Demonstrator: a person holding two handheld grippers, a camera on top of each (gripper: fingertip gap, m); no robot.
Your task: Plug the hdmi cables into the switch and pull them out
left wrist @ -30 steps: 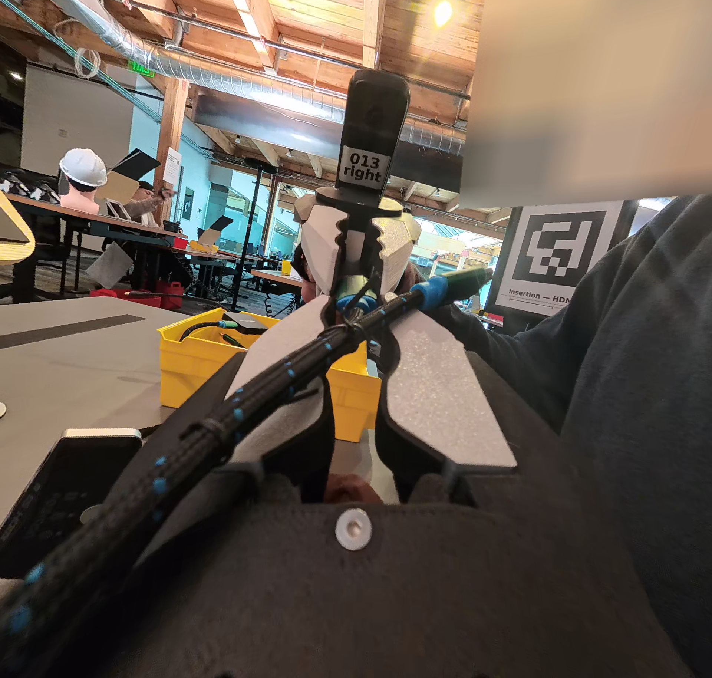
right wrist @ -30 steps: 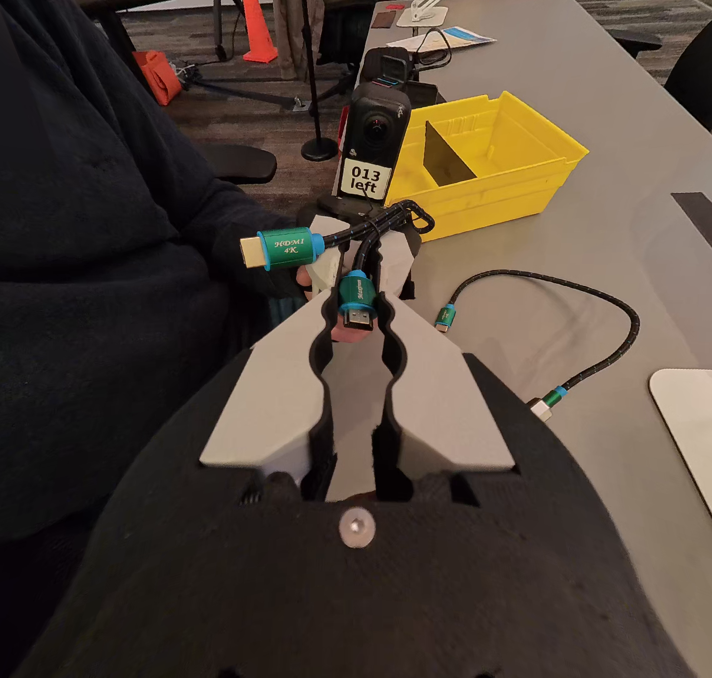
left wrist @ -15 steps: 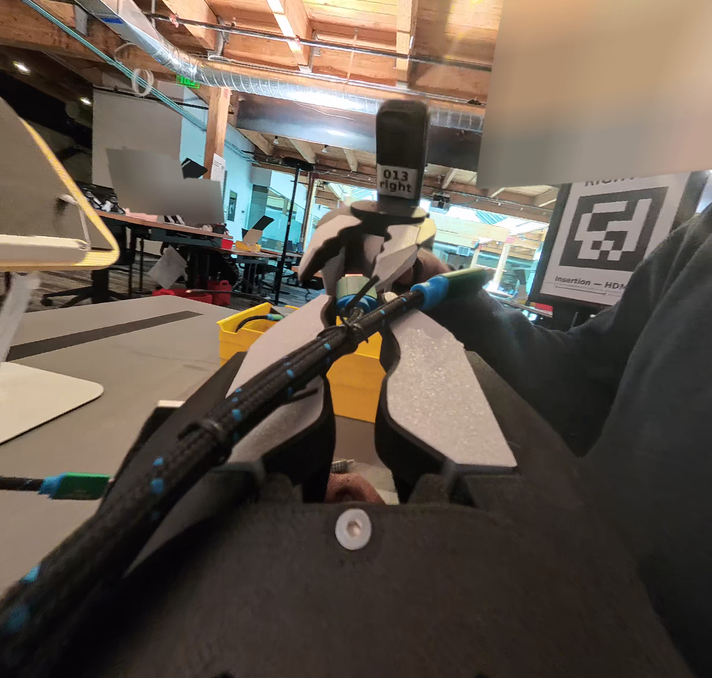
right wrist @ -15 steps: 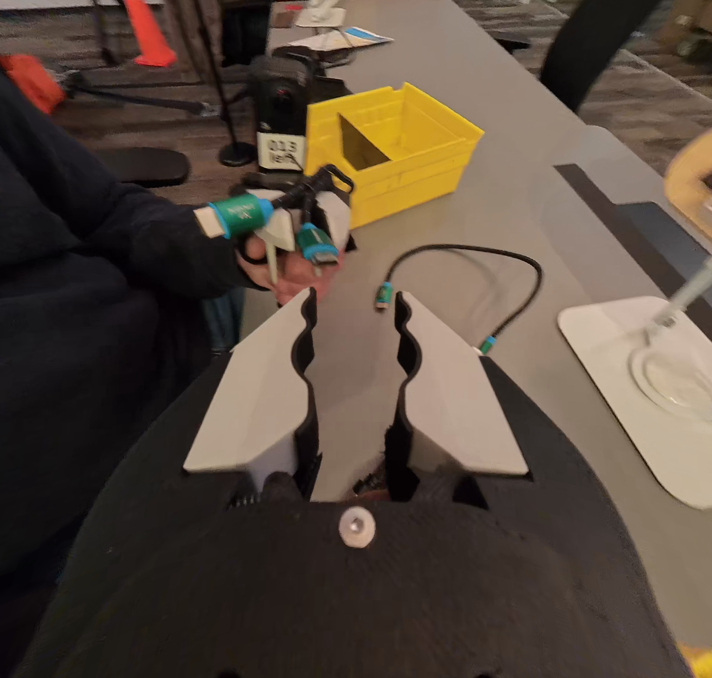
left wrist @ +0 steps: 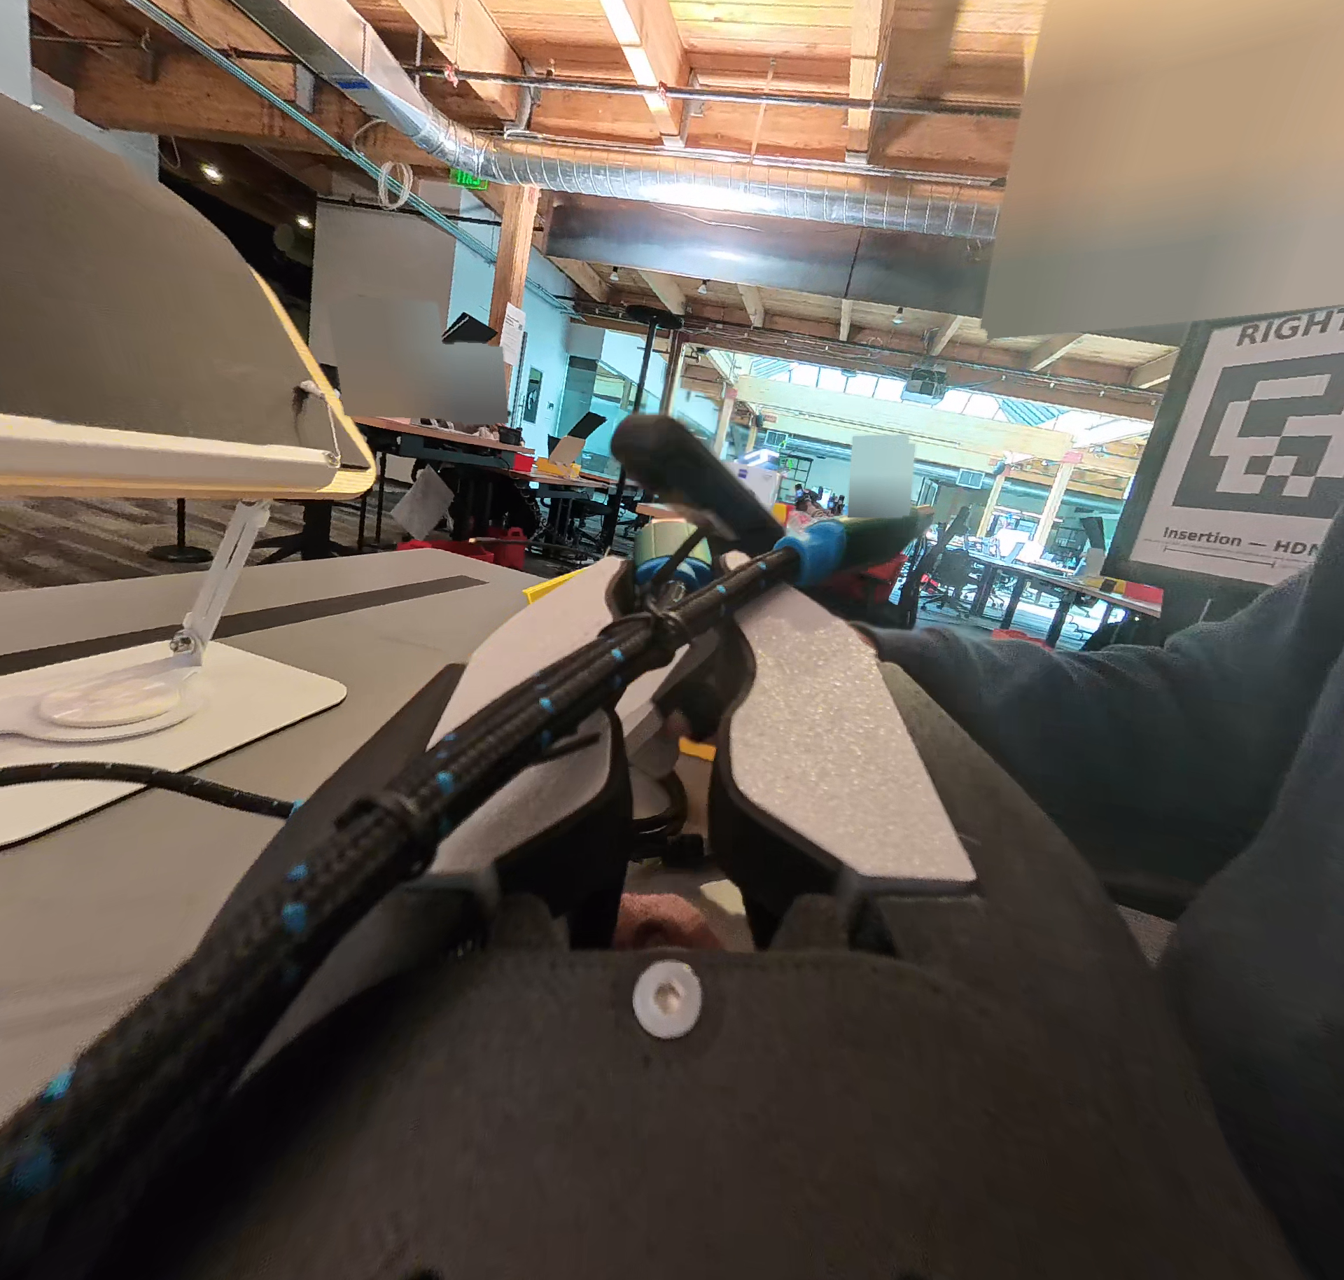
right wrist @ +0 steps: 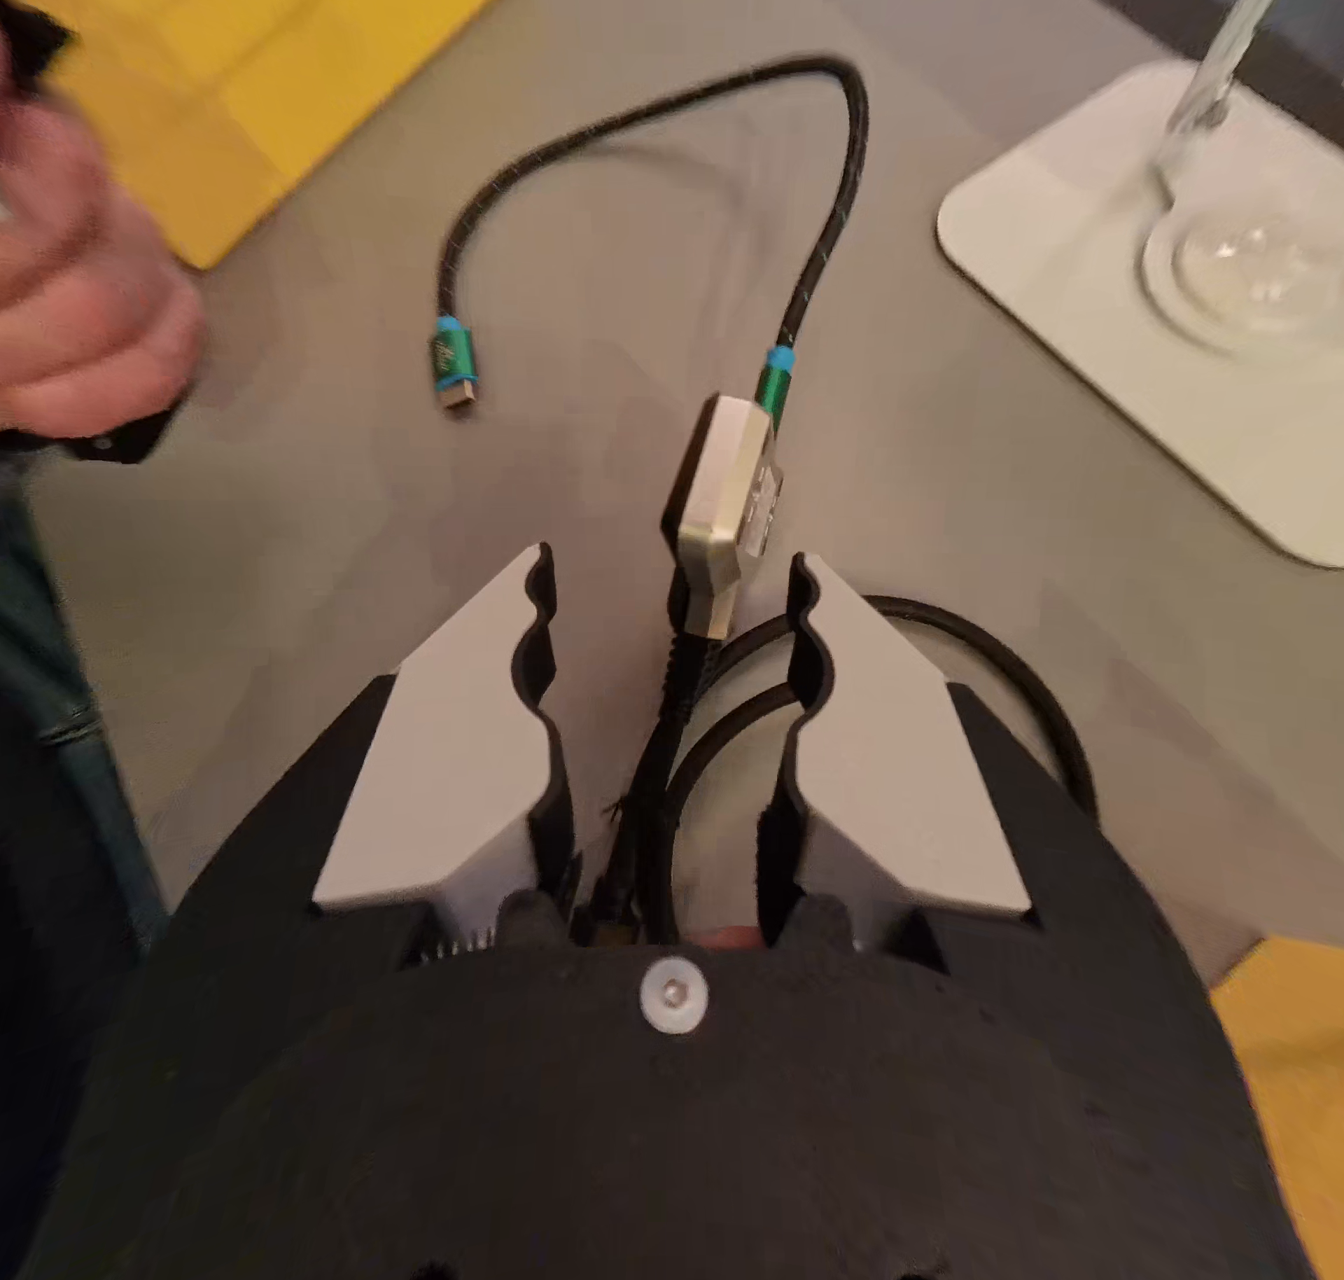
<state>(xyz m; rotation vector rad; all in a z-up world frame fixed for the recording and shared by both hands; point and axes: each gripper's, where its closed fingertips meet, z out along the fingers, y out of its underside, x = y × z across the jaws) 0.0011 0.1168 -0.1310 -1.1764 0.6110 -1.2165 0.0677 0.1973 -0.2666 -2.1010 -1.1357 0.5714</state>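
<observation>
One switch [right wrist: 731, 510] beyond right gripper [right wrist: 673, 576].

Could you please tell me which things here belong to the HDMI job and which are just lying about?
Job: silver switch; looped cable at its far end; bundled cable held in left gripper; open right gripper.
Lying about: yellow bin; white stand base.

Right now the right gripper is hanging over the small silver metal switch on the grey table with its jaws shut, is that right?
Not quite: the jaws stand open, not shut. The right wrist view shows the right gripper hanging over the small silver metal switch on the grey table, with a wide gap between its fingers.
</observation>
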